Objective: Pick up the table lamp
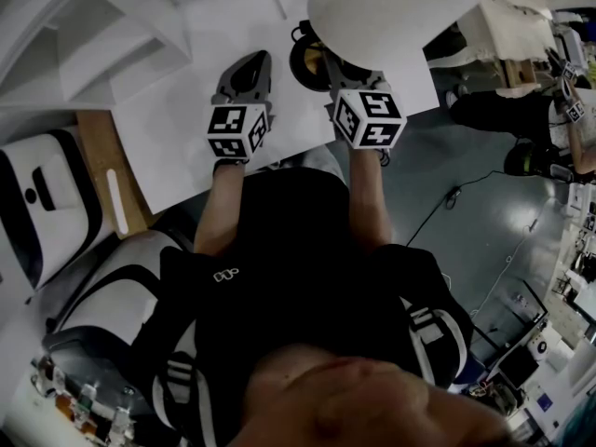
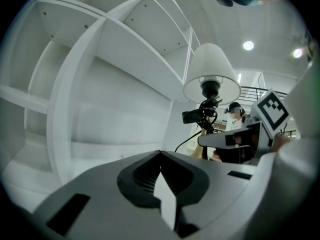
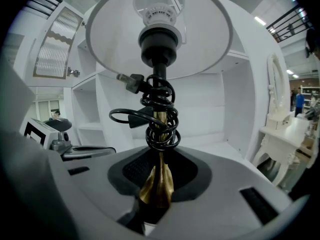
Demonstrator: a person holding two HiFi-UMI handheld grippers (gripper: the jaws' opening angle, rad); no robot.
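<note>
The table lamp has a white shade [image 1: 400, 12], a brass stem [image 3: 156, 184] and a black cord [image 3: 159, 119] coiled round the stem under the bulb socket. Its dark round base [image 1: 310, 59] shows at the white table's [image 1: 186, 147] far side. My right gripper [image 1: 337, 63] [image 3: 157, 194] is shut on the brass stem low down, with the stem upright between the pads. My left gripper [image 1: 247, 68] [image 2: 161, 171] sits to the lamp's left, apart from it, shut and empty. From the left gripper view the lamp shade [image 2: 210, 71] and the right gripper [image 2: 222, 140] show at the right.
A white shelf unit [image 2: 100, 84] [image 1: 84, 35] stands behind and left of the table. A white dressing table [image 3: 280, 134] is at the right. A white and black machine [image 1: 37, 203] and a wooden board [image 1: 102, 170] lie at the table's left edge.
</note>
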